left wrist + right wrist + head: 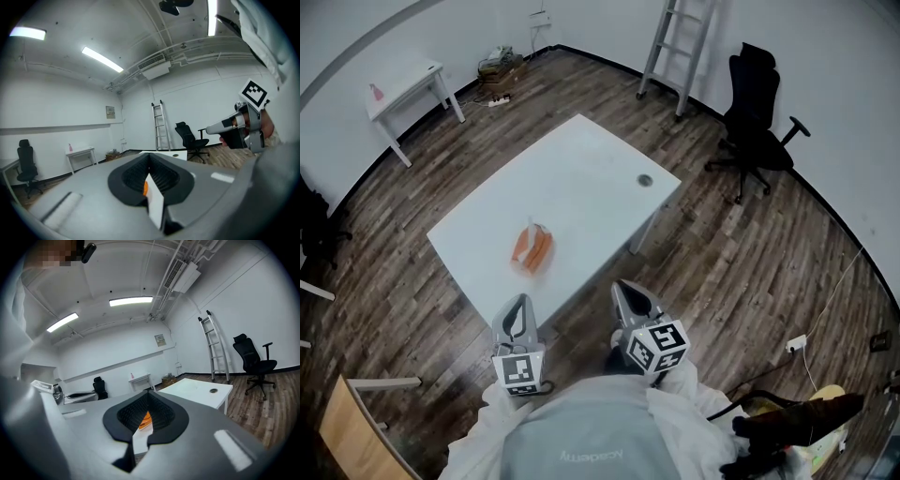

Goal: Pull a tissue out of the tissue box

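Observation:
An orange tissue pack (532, 249) lies on the white table (581, 178), near its front edge. Both grippers hover off the table's near edge, above the wood floor and short of the pack. My left gripper (519, 304) is shut with nothing in it; through its jaws the left gripper view shows a sliver of the orange pack (145, 187) past the left gripper (150, 155). My right gripper (624, 287) is shut and empty too. In the right gripper view the pack (146, 419) shows through the gap below the right gripper (148, 393).
A black office chair (755, 131) and a ladder (675, 47) stand beyond the table. A small white desk (408, 89) is at the back left. A wooden chair (352, 422) sits at the lower left, bags and a cable at the lower right.

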The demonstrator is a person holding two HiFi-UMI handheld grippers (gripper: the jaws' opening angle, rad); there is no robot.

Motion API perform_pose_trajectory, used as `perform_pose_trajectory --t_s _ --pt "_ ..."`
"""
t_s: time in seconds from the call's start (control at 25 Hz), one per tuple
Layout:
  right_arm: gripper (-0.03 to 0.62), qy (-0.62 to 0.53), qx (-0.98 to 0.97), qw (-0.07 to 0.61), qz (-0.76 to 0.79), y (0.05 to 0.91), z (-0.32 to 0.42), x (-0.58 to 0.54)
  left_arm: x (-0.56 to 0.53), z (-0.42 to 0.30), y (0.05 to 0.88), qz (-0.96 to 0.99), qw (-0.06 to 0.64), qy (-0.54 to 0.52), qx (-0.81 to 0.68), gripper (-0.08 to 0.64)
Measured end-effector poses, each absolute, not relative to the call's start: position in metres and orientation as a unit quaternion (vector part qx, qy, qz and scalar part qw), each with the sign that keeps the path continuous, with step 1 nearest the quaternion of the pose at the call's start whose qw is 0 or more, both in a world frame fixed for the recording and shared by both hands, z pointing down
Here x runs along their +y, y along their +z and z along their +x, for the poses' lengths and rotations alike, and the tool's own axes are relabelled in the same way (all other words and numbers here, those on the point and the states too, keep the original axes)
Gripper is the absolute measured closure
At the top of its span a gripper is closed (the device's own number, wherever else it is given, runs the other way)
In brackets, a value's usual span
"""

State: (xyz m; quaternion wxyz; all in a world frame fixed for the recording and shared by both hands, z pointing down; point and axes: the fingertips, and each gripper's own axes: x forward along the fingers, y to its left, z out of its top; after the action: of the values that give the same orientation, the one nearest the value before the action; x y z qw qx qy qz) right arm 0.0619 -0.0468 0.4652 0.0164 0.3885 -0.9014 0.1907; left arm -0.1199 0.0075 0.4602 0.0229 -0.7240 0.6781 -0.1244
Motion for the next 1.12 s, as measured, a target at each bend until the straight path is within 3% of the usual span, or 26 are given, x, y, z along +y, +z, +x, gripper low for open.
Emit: perform_pose_trajectory --t_s 1.12 --pt "0.592 0.217 -0.905 0.031 0.365 0.487 0.125 -0.183 -0.116 -0.062 0.469 -0.700 0.009 -0.155 0.697 0.560"
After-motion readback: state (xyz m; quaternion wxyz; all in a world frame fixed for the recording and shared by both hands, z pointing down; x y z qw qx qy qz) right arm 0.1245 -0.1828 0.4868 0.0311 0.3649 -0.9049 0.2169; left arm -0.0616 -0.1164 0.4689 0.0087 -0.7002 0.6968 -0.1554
